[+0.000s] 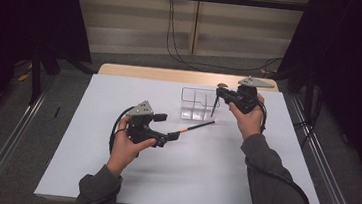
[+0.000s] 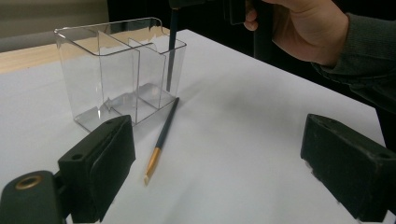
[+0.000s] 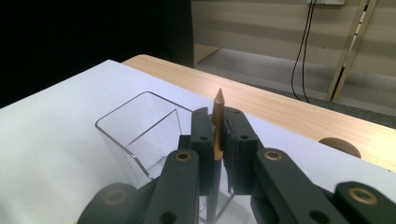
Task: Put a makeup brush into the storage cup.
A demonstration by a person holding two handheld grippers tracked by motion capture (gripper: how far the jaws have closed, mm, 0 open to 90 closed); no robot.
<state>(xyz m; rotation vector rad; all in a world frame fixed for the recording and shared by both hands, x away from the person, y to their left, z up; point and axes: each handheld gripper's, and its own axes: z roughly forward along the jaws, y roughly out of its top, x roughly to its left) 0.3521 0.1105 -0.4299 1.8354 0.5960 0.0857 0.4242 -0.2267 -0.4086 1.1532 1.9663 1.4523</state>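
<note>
A clear plastic organizer [image 1: 193,103] with several compartments stands on the white sheet, right of centre. A dark pencil with a gold end [image 1: 197,127] lies flat in front of it, tip toward my left gripper [image 1: 168,126], which rests low with its jaws wide apart and nothing between them. In the left gripper view the lying pencil [image 2: 163,135] runs from the organizer [image 2: 116,70] toward the left jaw. My right gripper [image 3: 218,135] is shut on a second pencil [image 3: 218,105], held upright with the gold point up. Its shaft [image 2: 173,51] hangs at the organizer's right end; whether inside I cannot tell.
The white sheet [image 1: 111,175] covers most of the table; a strip of bare wood [image 1: 136,72] shows at the far edge, with a small round brown thing [image 3: 339,145] on it. Dark curtains stand at both sides, and cables [image 1: 174,46] hang at the back wall.
</note>
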